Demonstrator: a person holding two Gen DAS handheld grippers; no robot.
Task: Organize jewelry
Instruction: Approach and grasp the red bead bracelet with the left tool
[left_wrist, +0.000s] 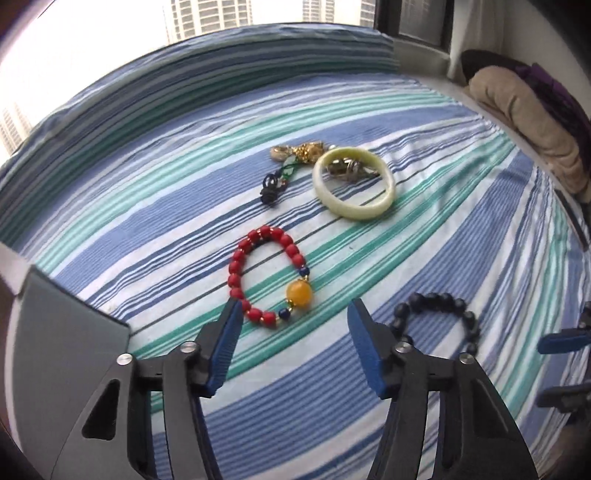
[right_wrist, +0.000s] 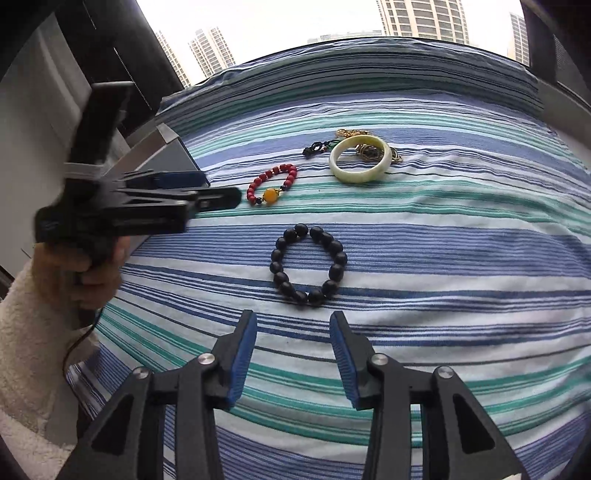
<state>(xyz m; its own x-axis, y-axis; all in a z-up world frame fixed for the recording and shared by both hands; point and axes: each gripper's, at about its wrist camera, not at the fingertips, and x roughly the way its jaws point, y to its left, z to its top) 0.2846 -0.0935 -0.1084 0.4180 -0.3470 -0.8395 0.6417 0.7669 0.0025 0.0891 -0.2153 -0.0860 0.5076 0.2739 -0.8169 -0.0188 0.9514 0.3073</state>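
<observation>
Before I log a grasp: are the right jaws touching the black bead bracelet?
Apart. In the right wrist view, striped bedsheet shows between the open right gripper and the black bead bracelet.

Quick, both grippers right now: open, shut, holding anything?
Left gripper: open, empty, near the red bead bracelet.
Right gripper: open, empty, short of the black bead bracelet.

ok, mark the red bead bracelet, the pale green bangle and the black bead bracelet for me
red bead bracelet (left_wrist: 233, 267): left wrist view, on the red beads of its left side.
pale green bangle (right_wrist: 369, 175): right wrist view, on its near rim.
black bead bracelet (right_wrist: 336, 271): right wrist view, on a right-side bead.
</observation>
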